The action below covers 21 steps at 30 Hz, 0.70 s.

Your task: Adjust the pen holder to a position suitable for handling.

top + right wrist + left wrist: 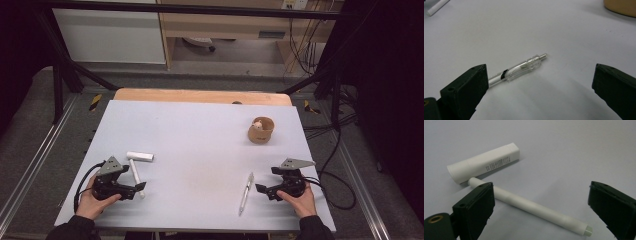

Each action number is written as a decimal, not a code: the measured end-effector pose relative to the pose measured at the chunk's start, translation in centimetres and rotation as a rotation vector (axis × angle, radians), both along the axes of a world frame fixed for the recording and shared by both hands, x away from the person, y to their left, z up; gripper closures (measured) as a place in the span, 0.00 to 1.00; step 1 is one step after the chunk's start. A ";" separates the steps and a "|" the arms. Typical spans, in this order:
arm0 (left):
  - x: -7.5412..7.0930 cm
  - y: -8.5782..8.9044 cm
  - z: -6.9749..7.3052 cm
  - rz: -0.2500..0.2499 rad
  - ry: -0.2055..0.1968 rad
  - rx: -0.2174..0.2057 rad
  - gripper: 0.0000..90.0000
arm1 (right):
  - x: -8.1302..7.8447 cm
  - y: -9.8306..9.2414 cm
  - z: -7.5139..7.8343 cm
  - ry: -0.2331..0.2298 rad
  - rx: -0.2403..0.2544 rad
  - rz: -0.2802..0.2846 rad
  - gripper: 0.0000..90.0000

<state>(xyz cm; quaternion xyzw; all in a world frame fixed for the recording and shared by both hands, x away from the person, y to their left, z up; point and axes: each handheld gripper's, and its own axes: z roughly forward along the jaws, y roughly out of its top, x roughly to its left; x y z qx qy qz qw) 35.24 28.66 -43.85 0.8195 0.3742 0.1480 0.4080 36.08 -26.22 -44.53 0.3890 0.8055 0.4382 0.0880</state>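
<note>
Currently both tools are held wide open, nothing gripped: left tool [134, 190] at the white cylindrical marker [529, 206], right tool [264, 189] at the clear plastic pen [520, 68].

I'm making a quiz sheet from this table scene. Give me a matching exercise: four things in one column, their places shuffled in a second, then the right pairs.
Things:
1. white tube
2. white marker
3. clear pen
4. wooden cup

Places:
A. far right part of the table, holding a small object
B. just ahead of the right gripper, lying flat
C. between the left gripper's open jaws
D. beyond the marker's far end, lying crosswise

Pairs: 1-D, 2-C, 3-B, 4-A
</note>
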 end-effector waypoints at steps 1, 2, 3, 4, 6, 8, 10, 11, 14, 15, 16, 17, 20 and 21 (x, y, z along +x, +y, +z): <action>0.0 0.0 0.0 0.001 -0.002 0.002 0.08 | 0.0 0.0 0.0 -0.001 -0.001 -0.001 0.01; 0.0 0.0 0.0 0.003 -0.002 0.001 0.08 | 0.0 0.0 0.0 -0.001 -0.001 -0.002 0.01; 0.0 0.0 0.0 0.004 -0.002 -0.001 0.08 | 0.0 0.0 0.0 0.000 -0.002 -0.004 0.01; 0.0 0.0 0.0 0.004 -0.002 -0.001 0.08 | 0.0 0.0 0.1 0.001 0.001 -0.006 0.01; 0.0 0.0 0.0 0.005 -0.001 0.000 0.08 | 0.0 0.0 0.1 -0.001 0.000 -0.006 0.01; 0.0 0.1 0.0 0.006 0.000 -0.003 0.08 | 0.0 0.0 0.1 -0.006 0.002 -0.011 0.01; 0.0 0.1 0.0 0.006 0.000 -0.006 0.08 | 0.0 0.0 0.2 -0.004 0.002 -0.017 0.01; 0.0 0.1 0.0 0.005 0.000 -0.004 0.08 | 0.0 0.0 0.2 -0.004 0.002 -0.017 0.01; 0.0 0.2 0.0 0.012 -0.002 -0.005 0.08 | 0.1 0.1 0.4 -0.010 -0.003 -0.016 0.01; 0.0 0.2 0.0 0.015 -0.003 -0.008 0.08 | 0.1 0.2 0.4 -0.015 -0.006 -0.013 0.01; 0.0 0.2 0.0 0.016 -0.002 -0.009 0.08 | 0.1 0.3 0.5 -0.016 -0.008 -0.015 0.01; 0.0 0.2 0.0 0.016 -0.001 -0.007 0.08 | 0.1 0.3 0.5 -0.016 -0.008 -0.015 0.01; 0.0 0.2 0.0 0.019 -0.003 -0.008 0.08 | 0.2 0.6 0.7 -0.027 -0.017 -0.015 0.01; 0.0 0.2 0.0 0.019 -0.002 -0.009 0.08 | 0.3 0.7 0.8 -0.030 -0.021 -0.018 0.01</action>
